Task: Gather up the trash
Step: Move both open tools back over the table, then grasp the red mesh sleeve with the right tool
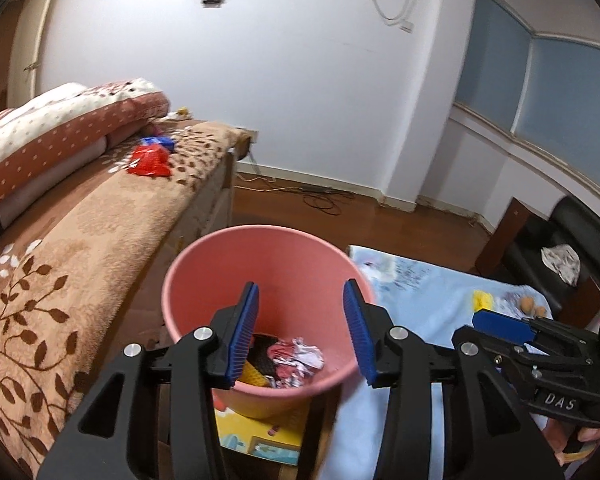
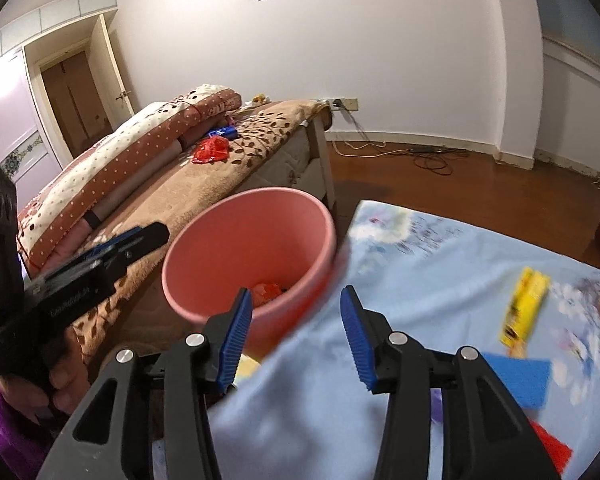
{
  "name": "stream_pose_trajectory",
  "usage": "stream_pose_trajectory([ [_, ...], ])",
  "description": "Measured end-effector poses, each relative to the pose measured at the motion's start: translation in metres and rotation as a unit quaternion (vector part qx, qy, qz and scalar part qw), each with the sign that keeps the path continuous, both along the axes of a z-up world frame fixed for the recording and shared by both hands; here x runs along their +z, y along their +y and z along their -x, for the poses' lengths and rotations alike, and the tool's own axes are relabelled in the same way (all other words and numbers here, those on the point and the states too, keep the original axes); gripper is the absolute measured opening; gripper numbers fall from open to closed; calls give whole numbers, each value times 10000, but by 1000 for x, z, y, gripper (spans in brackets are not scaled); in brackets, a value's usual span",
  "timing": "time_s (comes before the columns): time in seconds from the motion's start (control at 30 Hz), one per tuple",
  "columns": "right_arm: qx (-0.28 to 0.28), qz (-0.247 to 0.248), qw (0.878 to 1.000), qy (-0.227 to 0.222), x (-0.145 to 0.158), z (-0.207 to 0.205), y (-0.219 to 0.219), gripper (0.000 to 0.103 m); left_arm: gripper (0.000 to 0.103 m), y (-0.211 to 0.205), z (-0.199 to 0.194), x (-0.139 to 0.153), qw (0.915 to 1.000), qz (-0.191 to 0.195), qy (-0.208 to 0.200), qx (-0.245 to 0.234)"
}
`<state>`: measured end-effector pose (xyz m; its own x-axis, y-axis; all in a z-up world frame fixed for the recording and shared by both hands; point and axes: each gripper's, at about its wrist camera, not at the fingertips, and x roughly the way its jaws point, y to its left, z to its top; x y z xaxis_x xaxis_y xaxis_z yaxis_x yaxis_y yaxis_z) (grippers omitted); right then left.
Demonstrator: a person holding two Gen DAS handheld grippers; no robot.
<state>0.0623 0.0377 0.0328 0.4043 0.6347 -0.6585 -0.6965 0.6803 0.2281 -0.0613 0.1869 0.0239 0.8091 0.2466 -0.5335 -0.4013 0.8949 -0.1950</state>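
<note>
A pink bin (image 1: 204,276) stands on the floor between the bed and a blue-clothed table; it also shows in the right wrist view (image 2: 204,256). Crumpled wrappers (image 1: 300,356) lie in its bottom. My left gripper (image 1: 304,332) is open and empty, right above the bin's mouth. My right gripper (image 2: 296,332) is open and empty, over the bin's near rim and the table edge. A red wrapper (image 1: 150,162) and a blue packet (image 1: 160,142) lie on the bed. A yellow packet (image 2: 526,312) lies on the blue cloth.
The bed (image 1: 60,248) with a brown leaf blanket and folded quilts fills the left. The blue tablecloth (image 2: 420,280) also carries a blue card (image 2: 528,380), a red piece (image 2: 552,448) and nuts (image 1: 532,306). Cables (image 1: 320,200) lie on the wooden floor by the wall.
</note>
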Motion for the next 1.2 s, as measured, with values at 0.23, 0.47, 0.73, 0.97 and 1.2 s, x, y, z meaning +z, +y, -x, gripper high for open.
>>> stream_pose_trajectory([
  [0.23, -408, 264, 9988, -90, -11, 18, -67, 46, 44, -39, -6, -2, 9982, 153, 69, -580],
  [0.47, -992, 482, 9938, 109, -33, 22, -141, 48, 44, -70, -13, -14, 9951, 210, 208, -945],
  [0.73, -1135, 1142, 9870, -15, -56, 29, -179, 55, 44, -84, -22, -31, 9913, 430, 435, -1164],
  [0.97, -961, 1661, 9813, -134, -75, 26, -175, 55, 44, -97, -25, -35, 9884, 297, 555, -1382],
  [1.2, -924, 2058, 9738, -293, -88, 15, -174, 55, 44, -105, -28, -41, 9850, 221, 703, -1558],
])
